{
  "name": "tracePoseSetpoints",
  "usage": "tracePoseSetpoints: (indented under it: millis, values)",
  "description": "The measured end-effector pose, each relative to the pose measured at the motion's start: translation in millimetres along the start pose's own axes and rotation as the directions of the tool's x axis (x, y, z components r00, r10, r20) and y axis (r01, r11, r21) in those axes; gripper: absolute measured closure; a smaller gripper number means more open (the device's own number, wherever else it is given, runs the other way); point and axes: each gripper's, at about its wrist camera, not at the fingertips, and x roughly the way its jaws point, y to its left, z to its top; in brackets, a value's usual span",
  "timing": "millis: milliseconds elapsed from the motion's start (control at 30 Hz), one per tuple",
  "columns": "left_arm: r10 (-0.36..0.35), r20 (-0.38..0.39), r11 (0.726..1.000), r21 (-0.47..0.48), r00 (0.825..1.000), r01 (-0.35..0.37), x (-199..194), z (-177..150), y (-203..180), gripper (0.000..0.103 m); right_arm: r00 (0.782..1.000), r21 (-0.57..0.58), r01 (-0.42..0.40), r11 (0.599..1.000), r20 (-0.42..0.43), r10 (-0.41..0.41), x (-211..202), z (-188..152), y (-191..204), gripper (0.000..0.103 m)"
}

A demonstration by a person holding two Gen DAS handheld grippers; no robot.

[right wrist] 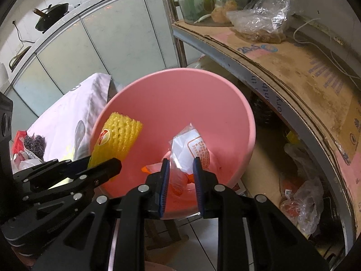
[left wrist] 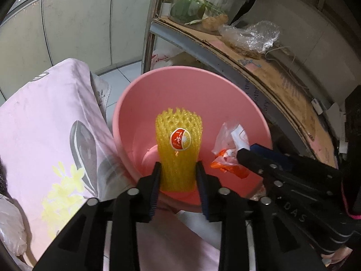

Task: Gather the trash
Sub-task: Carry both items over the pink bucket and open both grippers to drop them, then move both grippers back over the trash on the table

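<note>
My left gripper (left wrist: 178, 174) is clamped on the yellow foam fruit net (left wrist: 179, 153), which stands up between the two pads over the open mouth of the pink bin (left wrist: 140, 90). The net carries a round orange-and-white sticker (left wrist: 180, 139) facing my left camera. My right gripper (right wrist: 180, 169) grips a crumpled clear plastic wrapper (right wrist: 189, 149) with orange print — it too hangs over the bin's mouth, just right of the net. In the left wrist view the right gripper (left wrist: 244, 152) reaches in from the right with the wrapper (left wrist: 230, 149) at its tip; in the right wrist view the left gripper (right wrist: 99, 163) comes in from the left with the net (right wrist: 117, 135) tilted above the rim.

Left of the bin lies a pink flowered pillow (left wrist: 45, 135). To the right runs a metal shelf lined with cardboard (right wrist: 293, 67), holding a clear plastic bag (right wrist: 261, 13) and some vegetables (right wrist: 198, 4).
</note>
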Motion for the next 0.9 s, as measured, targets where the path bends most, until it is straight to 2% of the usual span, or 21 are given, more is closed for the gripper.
tracePoseSetpoints:
  millis: [233,533,900]
  values:
    - [-0.004,0.024,1.000,-0.001,1.000,0.004,-7.9,-0.4,1.1,0.058,1.000,0.010,-0.007,1.000,-0.005,0.007,-0.7,1.4,-2.9,0.080]
    - [-0.008,0.049,1.000,0.013,0.999,0.008,-21.9,-1.5,-4.4,0.056,0.999,0.023,-0.034,0.999,-0.015,0.035,-0.7,1.3,-5.0,0.079]
    - [0.000,0.080,1.000,0.028,0.997,-0.002,-38.7,-5.0,-5.5,0.056,1.000,-0.011,-0.025,1.000,0.004,0.025,-8.5,1.0,4.2,0.079]
